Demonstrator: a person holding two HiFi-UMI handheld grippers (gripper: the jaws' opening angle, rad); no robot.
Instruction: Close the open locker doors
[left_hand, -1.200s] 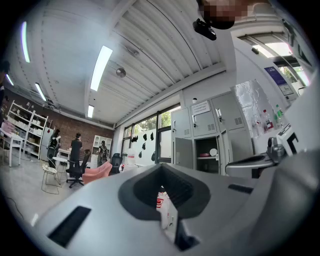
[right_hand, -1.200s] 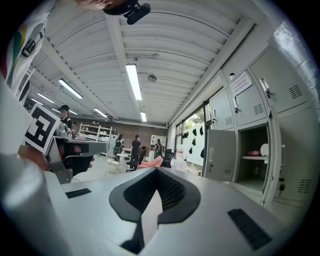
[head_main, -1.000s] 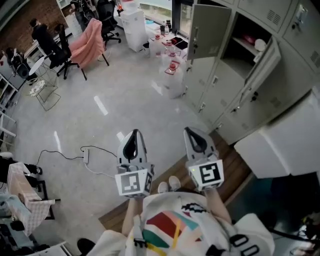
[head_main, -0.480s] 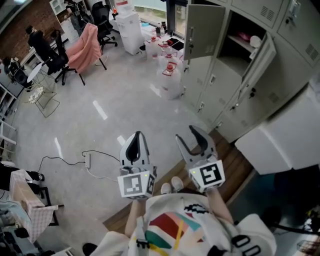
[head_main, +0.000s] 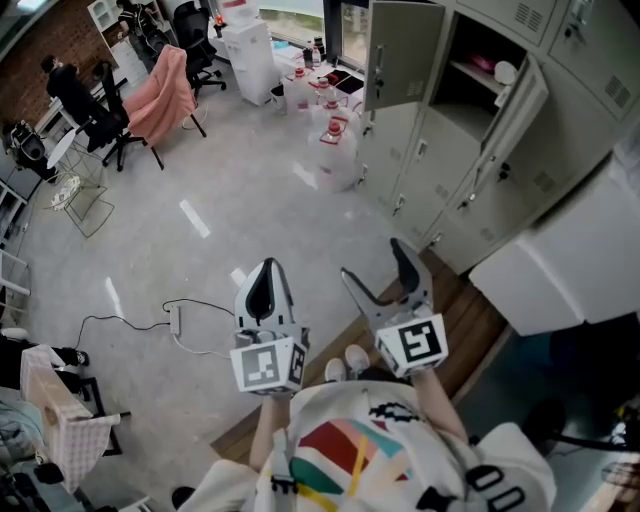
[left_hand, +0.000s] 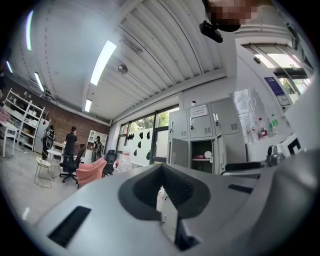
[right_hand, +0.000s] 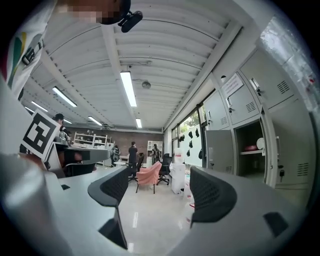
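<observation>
The right gripper has just opened its jaws wide, with nothing between them. The left gripper is closed and empty. The doors stand open, well apart from both, so closing has not begun.

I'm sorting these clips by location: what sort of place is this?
Probably an open-plan office or workshop space. A bank of grey metal lockers lines one side, a pink-draped swivel chair stands on the polished floor, and a red brick wall closes the far end.
</observation>
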